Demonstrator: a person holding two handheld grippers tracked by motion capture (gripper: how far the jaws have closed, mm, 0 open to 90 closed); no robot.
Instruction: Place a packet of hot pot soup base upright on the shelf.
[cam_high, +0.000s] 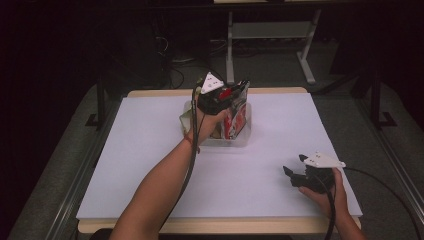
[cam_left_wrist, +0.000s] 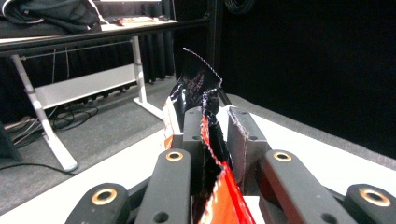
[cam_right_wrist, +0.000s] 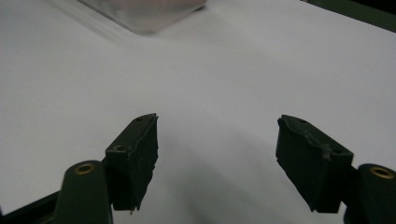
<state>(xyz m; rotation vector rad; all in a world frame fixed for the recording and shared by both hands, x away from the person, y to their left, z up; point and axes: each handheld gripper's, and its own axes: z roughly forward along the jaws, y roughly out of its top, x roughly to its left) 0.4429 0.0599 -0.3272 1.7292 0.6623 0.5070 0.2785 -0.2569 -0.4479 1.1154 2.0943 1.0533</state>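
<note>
Jaws of our left gripper clamp the crinkled red-and-black foil snack bag above the clear plastic tub; our right gripper, well apart from it, gapes wide.

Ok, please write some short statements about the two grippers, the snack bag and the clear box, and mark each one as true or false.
1. The left gripper is shut on the snack bag. True.
2. The right gripper holds the snack bag. False: its jaws are wide apart with nothing between them, low over the white table cover.
3. The snack bag is red, black and white. True.
4. The clear box sits at the near right corner of the table. False: it sits toward the far middle, below the left gripper.
5. The right gripper is nearer to the person than the left gripper. True.
</note>
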